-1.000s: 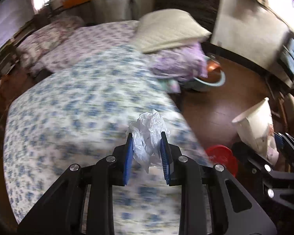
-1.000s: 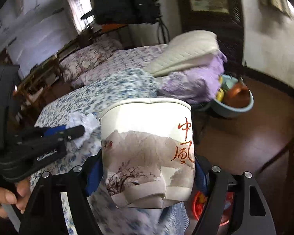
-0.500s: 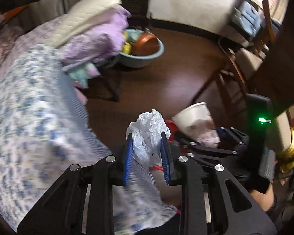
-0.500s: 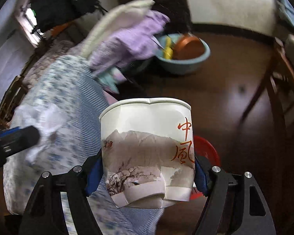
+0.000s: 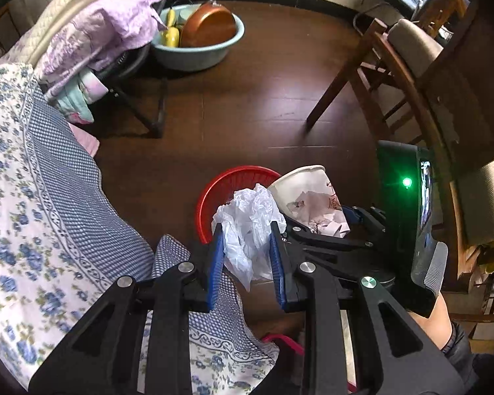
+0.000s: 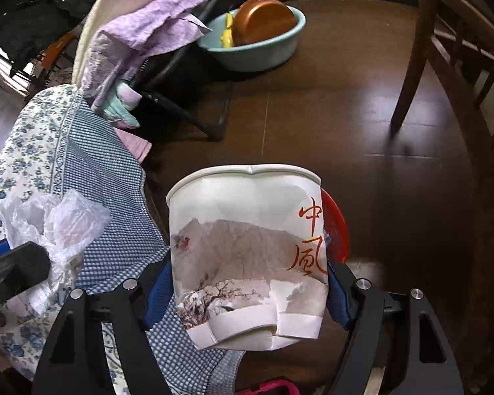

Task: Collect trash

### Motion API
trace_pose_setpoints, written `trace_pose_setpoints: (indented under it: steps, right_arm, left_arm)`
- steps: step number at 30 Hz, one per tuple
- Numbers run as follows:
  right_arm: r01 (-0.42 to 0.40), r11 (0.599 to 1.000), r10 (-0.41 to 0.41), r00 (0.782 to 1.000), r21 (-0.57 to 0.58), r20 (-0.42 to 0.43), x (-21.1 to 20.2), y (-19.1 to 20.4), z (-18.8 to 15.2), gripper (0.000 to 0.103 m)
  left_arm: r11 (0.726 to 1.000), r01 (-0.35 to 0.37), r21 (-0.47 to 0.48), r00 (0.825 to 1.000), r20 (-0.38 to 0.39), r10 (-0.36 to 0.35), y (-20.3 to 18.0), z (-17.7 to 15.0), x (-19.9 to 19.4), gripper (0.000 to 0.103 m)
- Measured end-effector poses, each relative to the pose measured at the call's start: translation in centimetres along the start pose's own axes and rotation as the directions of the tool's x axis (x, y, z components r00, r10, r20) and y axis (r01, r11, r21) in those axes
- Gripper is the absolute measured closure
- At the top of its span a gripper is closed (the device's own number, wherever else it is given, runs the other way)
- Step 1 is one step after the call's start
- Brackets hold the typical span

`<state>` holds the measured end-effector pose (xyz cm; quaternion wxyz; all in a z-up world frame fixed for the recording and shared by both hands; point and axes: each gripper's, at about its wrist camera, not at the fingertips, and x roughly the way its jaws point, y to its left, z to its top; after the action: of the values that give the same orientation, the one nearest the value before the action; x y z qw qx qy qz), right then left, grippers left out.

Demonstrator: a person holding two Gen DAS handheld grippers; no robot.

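My left gripper (image 5: 245,250) is shut on a crumpled white plastic bag (image 5: 250,223) and holds it above the near rim of a red trash basket (image 5: 214,194) on the dark floor. My right gripper (image 6: 247,293) is shut on a dented paper cup (image 6: 247,247) printed with a mountain scene and red characters. In the left wrist view the cup (image 5: 308,197) hangs over the basket's right side. In the right wrist view the cup hides most of the basket (image 6: 337,227), and the bag (image 6: 54,223) shows at the left.
A bed with a blue floral cover (image 5: 33,197) fills the left. A teal basin (image 5: 197,52) with a copper pan sits on the floor beyond. A folding stand with purple bedding (image 5: 115,33) is at the back left. A wooden chair (image 5: 405,75) stands at the right.
Both grippers have swung from over the bed to the right and down over the floor, carrying the bag and the cup to the red basket. Both grips are unchanged.
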<state>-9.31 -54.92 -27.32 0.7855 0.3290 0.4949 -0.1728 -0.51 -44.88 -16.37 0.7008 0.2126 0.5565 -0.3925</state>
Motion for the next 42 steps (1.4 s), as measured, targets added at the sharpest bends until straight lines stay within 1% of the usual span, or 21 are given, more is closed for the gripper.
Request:
trace_pose_setpoints:
  steps: [5, 7, 8, 9, 10, 11, 12, 13, 16, 20, 23, 25, 27, 32, 34, 36, 38, 42]
  right_arm:
    - [-0.004, 1.000, 0.005, 1.000, 0.017, -0.019, 1.0, -0.8, -0.1, 0.027]
    - [-0.013, 1.000, 0.013, 1.000, 0.021, -0.024, 1.4, -1.0, -0.2, 0.026]
    - [-0.016, 1.000, 0.017, 1.000, 0.020, -0.024, 1.8, -1.0, -0.1, 0.026]
    - [-0.005, 1.000, 0.005, 1.000, 0.021, -0.028, 2.1, -1.1, -0.1, 0.024]
    - [0.024, 0.999, -0.023, 0.999, 0.028, -0.033, 2.4, -1.2, 0.0, 0.017]
    - [0.045, 0.998, -0.044, 0.999, 0.037, -0.032, 2.6, -1.4, -0.1, 0.014]
    - [0.048, 0.998, -0.046, 0.999, 0.040, -0.029, 2.7, -1.7, -0.2, 0.014]
    - [0.055, 0.997, -0.054, 0.998, 0.045, -0.029, 2.8, -1.9, -0.4, 0.014]
    - [0.089, 0.994, -0.087, 0.995, 0.067, -0.039, 2.4, -2.6, -0.8, 0.014]
    - [0.108, 0.992, -0.105, 0.994, 0.062, -0.038, 1.0, -3.0, -1.2, 0.014]
    - [0.133, 0.991, -0.132, 0.991, 0.028, -0.031, 0.0, -2.5, -1.3, 0.014]
    - [0.146, 0.989, -0.145, 0.989, 0.011, -0.029, -0.6, -2.1, -1.3, 0.014]
    - [0.155, 0.988, -0.155, 0.988, -0.006, -0.021, -1.3, -1.5, -1.4, 0.014]
    - [0.179, 0.983, -0.180, 0.984, -0.044, -0.016, -3.0, 0.0, -1.7, 0.014]
    - [0.207, 0.976, -0.209, 0.978, -0.060, -0.019, -4.0, 0.8, -2.3, 0.014]
    - [0.219, 0.973, -0.221, 0.975, -0.065, -0.015, -4.8, 1.1, -2.9, 0.013]
    - [0.239, 0.969, -0.240, 0.971, -0.066, -0.009, -5.8, 1.5, -3.6, 0.010]
    - [0.250, 0.967, -0.250, 0.968, -0.045, 0.002, -7.1, 1.9, -4.6, 0.009]
  left_arm:
    - [1.000, 0.013, -0.016, 1.000, -0.028, -0.014, 0.1, 0.1, 1.2, 0.075]
    - [1.000, 0.016, -0.020, 0.999, -0.030, -0.017, 0.0, 0.2, 1.7, 0.071]
    - [1.000, 0.012, -0.023, 0.999, -0.030, -0.012, 0.0, 0.3, 1.9, 0.065]
    - [1.000, 0.004, -0.027, 1.000, -0.023, -0.004, 0.0, 0.3, 2.0, 0.047]
    - [1.000, -0.006, -0.027, 1.000, -0.008, 0.005, 0.0, 0.4, 1.9, 0.030]
    - [0.999, -0.021, -0.025, 1.000, 0.011, 0.021, 0.0, 0.4, 1.7, 0.026]
    - [0.999, -0.043, -0.021, 0.998, 0.040, 0.044, 0.0, 0.4, 1.3, 0.025]
    - [0.999, -0.047, -0.018, 0.998, 0.046, 0.048, 0.0, 0.4, 1.2, 0.025]
    - [0.999, -0.036, -0.025, 0.998, 0.042, 0.037, 0.1, 0.5, 0.8, 0.025]
    - [0.999, -0.049, -0.013, 0.997, 0.057, 0.049, -0.1, 0.3, 0.0, 0.025]
    - [0.998, -0.067, 0.006, 0.995, 0.075, 0.066, -0.4, 0.2, -1.0, 0.025]
    - [0.996, -0.087, 0.020, 0.992, 0.095, 0.085, -0.6, 0.0, -1.7, 0.020]
    - [0.994, -0.102, 0.026, 0.989, 0.114, 0.099, -0.7, -0.3, -2.4, 0.019]
    - [0.992, -0.113, 0.047, 0.986, 0.127, 0.106, -1.0, -1.4, -4.0, 0.019]
    - [0.991, -0.121, 0.062, 0.986, 0.124, 0.113, -1.2, -1.8, -4.5, 0.018]
    - [0.990, -0.125, 0.069, 0.985, 0.131, 0.116, -1.4, -2.3, -5.1, 0.017]
    - [0.990, -0.123, 0.071, 0.984, 0.141, 0.113, -1.6, -2.8, -5.8, 0.016]
    - [0.988, -0.135, 0.074, 0.979, 0.162, 0.122, -1.7, -3.9, -7.1, 0.016]
